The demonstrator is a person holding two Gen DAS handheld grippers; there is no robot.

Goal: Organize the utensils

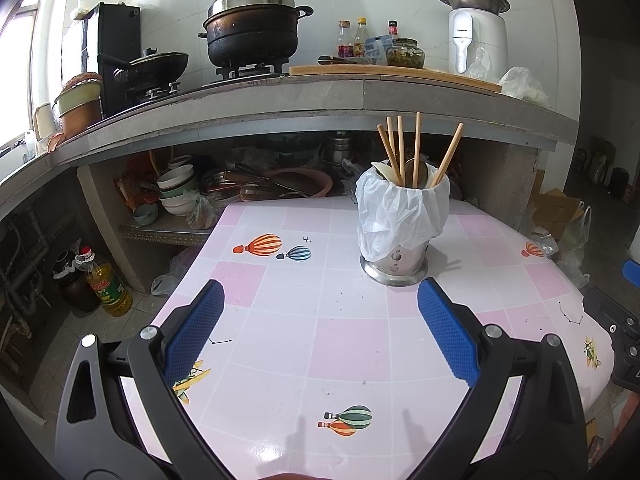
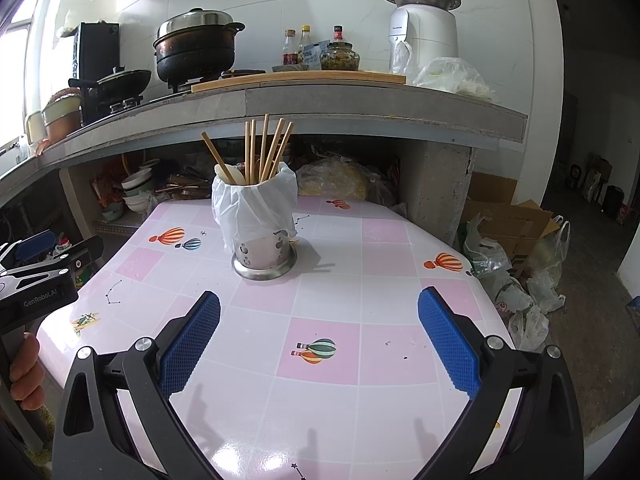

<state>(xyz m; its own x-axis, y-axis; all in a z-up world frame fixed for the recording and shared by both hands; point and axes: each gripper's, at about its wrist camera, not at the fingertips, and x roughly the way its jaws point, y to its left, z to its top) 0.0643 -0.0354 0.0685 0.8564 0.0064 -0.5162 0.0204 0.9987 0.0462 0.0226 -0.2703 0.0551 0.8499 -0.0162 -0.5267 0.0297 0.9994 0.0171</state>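
Here, steel utensil holder (image 1: 394, 258) upright mid-desk (image 1: 344, 344), chopsticks (image 1: 416, 148) inside. Left hand-held gripper (image 1: 320, 334) and right hand-held gripper (image 2: 320, 338) both wide, empty. Risk: loose plastic liner (image 1: 384, 216) snags, holder tips.

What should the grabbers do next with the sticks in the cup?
Probably nothing more than pull back: both the left gripper and right gripper are open and empty, and the chopsticks already stand in the holder, with no loose utensils seen.
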